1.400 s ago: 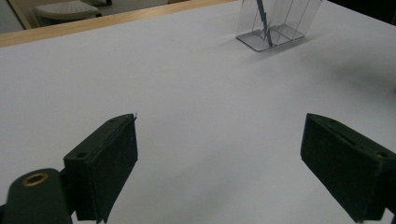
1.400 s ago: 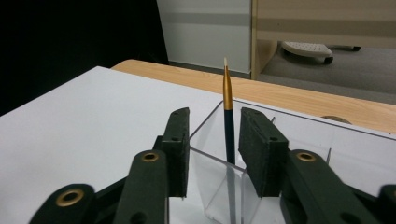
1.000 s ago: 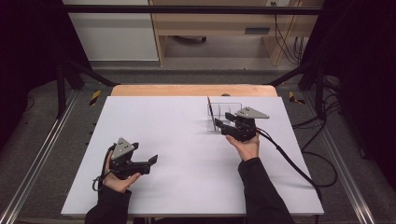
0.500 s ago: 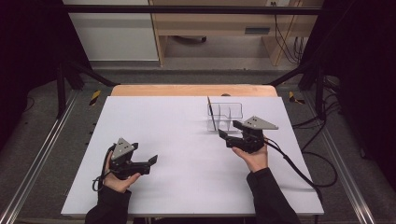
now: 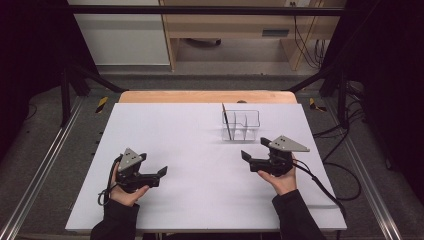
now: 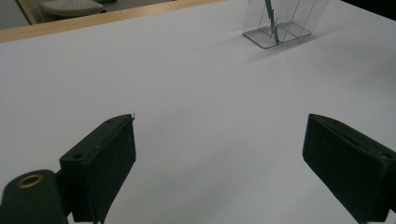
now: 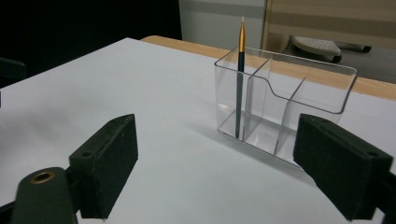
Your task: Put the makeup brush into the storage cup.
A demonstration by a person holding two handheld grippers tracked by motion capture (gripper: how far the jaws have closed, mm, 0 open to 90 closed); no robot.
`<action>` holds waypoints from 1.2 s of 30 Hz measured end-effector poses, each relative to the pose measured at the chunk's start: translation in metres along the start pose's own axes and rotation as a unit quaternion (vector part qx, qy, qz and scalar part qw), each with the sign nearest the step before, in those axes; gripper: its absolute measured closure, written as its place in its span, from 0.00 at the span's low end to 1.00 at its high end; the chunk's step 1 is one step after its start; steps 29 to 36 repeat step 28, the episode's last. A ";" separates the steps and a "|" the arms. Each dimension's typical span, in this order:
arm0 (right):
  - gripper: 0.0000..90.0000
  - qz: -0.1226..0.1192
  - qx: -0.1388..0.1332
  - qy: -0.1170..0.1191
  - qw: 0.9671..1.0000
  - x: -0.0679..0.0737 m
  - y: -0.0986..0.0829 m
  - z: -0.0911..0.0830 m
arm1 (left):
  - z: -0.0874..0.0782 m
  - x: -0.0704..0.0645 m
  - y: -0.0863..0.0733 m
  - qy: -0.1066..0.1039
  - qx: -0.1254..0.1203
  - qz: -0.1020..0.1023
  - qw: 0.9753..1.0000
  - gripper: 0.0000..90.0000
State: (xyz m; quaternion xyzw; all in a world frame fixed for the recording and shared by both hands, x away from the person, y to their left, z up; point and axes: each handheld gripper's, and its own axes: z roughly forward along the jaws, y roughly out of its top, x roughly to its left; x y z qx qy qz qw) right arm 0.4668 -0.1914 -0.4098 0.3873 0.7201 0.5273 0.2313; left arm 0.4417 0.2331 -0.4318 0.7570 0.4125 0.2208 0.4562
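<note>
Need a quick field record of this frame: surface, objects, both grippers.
surface: white table top
object: clear plastic three-compartment organiser, far right part of the table
contents: thin dark pen with gold upper end, upright in an end compartment; other two compartments empty
left gripper: open, holding nothing, near left of the table
right gripper: open, holding nothing, just short of the organiser, not touching

Left gripper [image 6: 219, 154] jaws wide apart above white table [image 6: 187, 93]; clear organizer [image 6: 282, 21] far ahead.
</note>
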 end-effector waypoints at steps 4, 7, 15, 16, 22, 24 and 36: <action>0.09 -0.011 0.011 -0.009 1.000 -0.001 -0.005 -0.007 | 0.000 0.000 -0.001 0.001 0.000 -0.001 1.000 0.10; 0.07 -0.007 0.015 -0.012 1.000 -0.003 -0.009 -0.012 | -0.001 0.002 -0.002 0.001 0.001 0.000 1.000 0.10; 0.02 0.005 0.020 -0.028 0.999 -0.012 -0.022 -0.028 | -0.005 0.005 -0.005 0.004 -0.001 -0.006 1.000 0.09; 0.02 0.006 0.023 -0.030 0.999 -0.013 -0.023 -0.029 | -0.005 0.005 -0.005 0.006 0.000 -0.006 1.000 0.09; 0.02 0.010 0.031 -0.029 0.999 -0.015 -0.031 -0.034 | -0.007 0.007 -0.008 0.009 0.001 -0.006 1.000 0.09; 0.02 0.008 0.032 -0.028 0.999 -0.014 -0.033 -0.034 | -0.008 0.008 -0.009 0.011 0.000 -0.007 1.000 0.09; 0.02 0.011 0.031 -0.030 0.999 -0.014 -0.034 -0.036 | -0.009 0.009 -0.009 0.013 -0.001 -0.007 1.000 0.09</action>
